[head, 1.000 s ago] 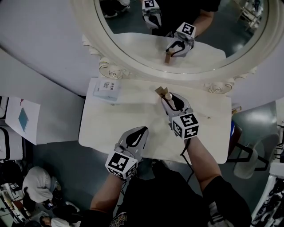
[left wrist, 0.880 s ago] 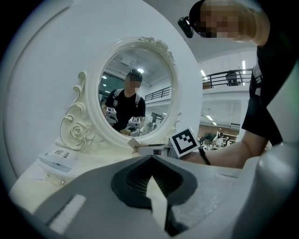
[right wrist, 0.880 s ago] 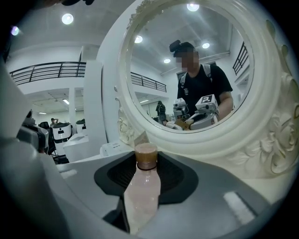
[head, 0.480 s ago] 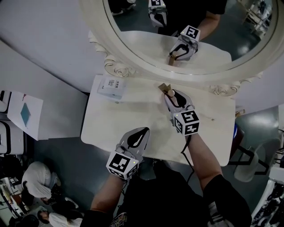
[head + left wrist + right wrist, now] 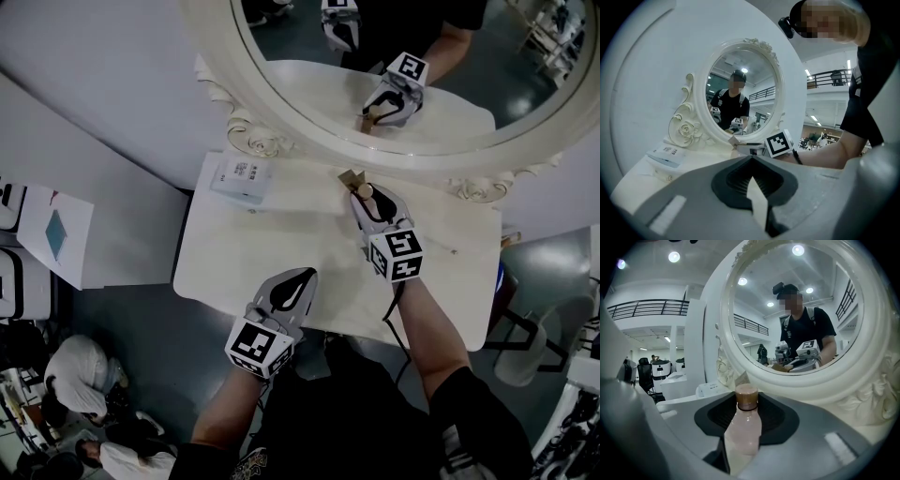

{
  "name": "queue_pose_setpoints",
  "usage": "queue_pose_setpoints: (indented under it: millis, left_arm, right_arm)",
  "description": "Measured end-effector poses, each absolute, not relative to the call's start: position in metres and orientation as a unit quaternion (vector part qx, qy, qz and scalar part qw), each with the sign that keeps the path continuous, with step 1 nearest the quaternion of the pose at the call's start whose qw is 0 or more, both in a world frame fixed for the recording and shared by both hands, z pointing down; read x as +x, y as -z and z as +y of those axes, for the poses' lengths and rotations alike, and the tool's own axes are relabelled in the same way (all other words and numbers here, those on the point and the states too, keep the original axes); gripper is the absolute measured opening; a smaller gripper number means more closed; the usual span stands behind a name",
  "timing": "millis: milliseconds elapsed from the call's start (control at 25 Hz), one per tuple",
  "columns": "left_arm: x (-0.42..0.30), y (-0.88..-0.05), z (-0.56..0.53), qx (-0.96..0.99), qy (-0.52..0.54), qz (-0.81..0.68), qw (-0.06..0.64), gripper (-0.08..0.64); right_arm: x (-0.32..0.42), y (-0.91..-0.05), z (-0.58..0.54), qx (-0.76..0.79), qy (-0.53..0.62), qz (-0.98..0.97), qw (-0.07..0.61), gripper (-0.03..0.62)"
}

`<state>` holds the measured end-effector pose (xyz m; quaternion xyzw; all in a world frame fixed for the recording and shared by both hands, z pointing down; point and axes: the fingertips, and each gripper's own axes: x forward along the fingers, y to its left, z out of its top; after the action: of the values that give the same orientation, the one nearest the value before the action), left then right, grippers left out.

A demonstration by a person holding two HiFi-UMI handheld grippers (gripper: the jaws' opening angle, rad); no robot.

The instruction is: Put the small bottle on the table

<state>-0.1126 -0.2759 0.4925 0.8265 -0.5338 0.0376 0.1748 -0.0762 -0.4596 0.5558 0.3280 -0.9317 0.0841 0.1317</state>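
A small pale pink bottle (image 5: 743, 427) with a brown cap sits between the jaws of my right gripper (image 5: 740, 437), which is shut on it. From the head view, that right gripper (image 5: 373, 204) hovers over the back of the white table (image 5: 281, 253), close to the mirror base, with the bottle's cap (image 5: 365, 191) showing at its tip. My left gripper (image 5: 291, 289) rests near the table's front edge, jaws shut with nothing between them; the left gripper view shows the same, left gripper (image 5: 752, 187).
A big oval mirror (image 5: 394, 84) in an ornate white frame stands at the back of the table. A white box (image 5: 238, 178) lies at the back left. A small tan object (image 5: 350, 176) lies just beyond the bottle. People sit on the floor at lower left.
The right gripper with the bottle has stayed near the mirror base; the view has shifted slightly. The left gripper has not moved.
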Motion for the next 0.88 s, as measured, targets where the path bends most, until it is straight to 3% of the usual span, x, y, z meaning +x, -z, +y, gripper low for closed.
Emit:
queue_pose_setpoints:
  millis: [600,880]
  left_arm:
    - [-0.123,-0.493,-0.257,0.822,-0.036,-0.54,0.176,0.0]
    - [-0.124,-0.489,-0.247,0.828,-0.033,-0.534,0.171,0.0]
  right_arm:
    - [-0.075,-0.555,-0.461,0.345,-0.057,-0.928,0.129,0.175]
    - [-0.064,-0.55,-0.45,0.364,-0.069,-0.92,0.127,0.213]
